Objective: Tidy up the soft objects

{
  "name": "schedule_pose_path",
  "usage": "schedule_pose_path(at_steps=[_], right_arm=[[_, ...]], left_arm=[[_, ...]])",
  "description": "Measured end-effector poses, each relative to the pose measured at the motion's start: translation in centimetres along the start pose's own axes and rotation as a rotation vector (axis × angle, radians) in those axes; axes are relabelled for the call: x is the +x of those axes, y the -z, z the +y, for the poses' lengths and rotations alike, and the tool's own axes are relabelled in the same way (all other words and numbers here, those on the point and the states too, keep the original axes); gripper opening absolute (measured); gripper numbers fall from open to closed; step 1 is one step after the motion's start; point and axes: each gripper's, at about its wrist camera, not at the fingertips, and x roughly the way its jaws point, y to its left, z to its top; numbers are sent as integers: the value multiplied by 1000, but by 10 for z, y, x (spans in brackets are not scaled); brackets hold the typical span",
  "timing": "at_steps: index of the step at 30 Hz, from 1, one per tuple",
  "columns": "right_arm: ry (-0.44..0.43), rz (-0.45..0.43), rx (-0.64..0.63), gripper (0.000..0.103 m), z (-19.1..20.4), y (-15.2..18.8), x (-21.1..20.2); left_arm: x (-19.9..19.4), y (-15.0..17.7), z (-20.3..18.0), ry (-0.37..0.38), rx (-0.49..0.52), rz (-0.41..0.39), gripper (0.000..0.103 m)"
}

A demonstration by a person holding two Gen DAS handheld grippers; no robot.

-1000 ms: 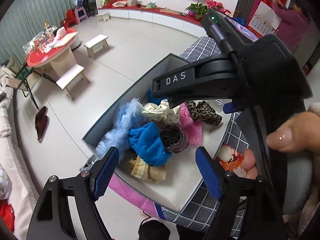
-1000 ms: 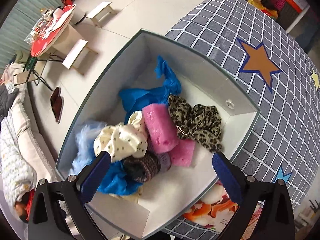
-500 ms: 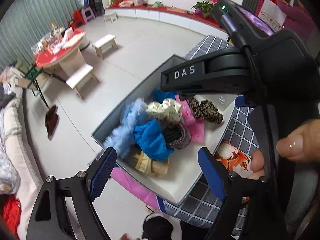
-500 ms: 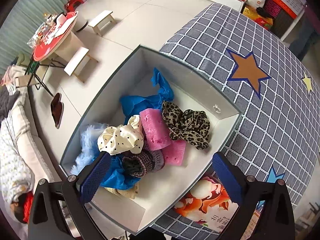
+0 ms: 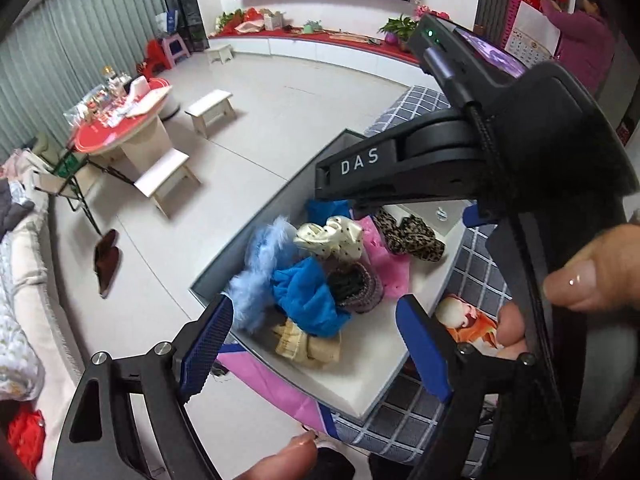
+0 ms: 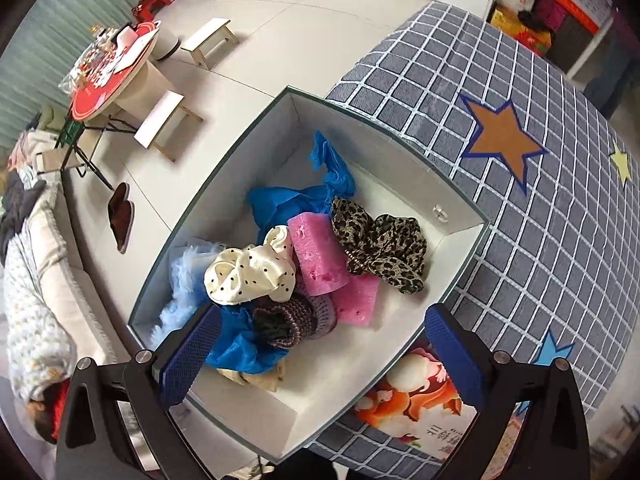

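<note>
We hold both tools above the white box (image 6: 280,128), which sits on the checked, star-printed cloth (image 6: 540,240) of the worktop with one end reaching past its edge, towards the floor. All the soft things we can see lie heaped in the box, and none lies loose on the cloth, so we judge the gathering nearly done. The cream dotted scrunchie (image 6: 248,272) rides on top, with the pink sponge blocks (image 6: 320,260) beside it, the leopard scrunchie (image 6: 380,248) against them, blue fabric (image 6: 288,200) towards the far end, a pale blue fluffy piece (image 6: 180,280) along the left wall, and a dark knitted band (image 6: 292,316) near us.

The right gripper (image 6: 320,348) has its jaws spread wide and empty over the near end of the heap, as if to reach in and settle it. The left gripper (image 5: 316,344) also stands wide open, holding nothing, lower and more to the side, leaving the other tool room above the box.
</note>
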Motion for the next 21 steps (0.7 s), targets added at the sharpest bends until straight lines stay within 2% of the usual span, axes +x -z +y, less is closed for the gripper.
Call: schedule_pose_path(at_steps=[6, 8, 13, 21], right_arm=[[-4, -19, -17, 102, 3, -3, -6], [3, -22, -22, 102, 3, -4, -7], [11, -14, -9, 102, -2, -4, -4], [8, -16, -10, 102, -2, -7, -5]], left_arm=[[-11, 1, -11, -98, 54, -88, 86], [-11, 1, -10, -93, 51, -96, 86], [-4, 0, -7, -44, 10, -53, 86], [-11, -1, -12, -94, 23, -109, 86]])
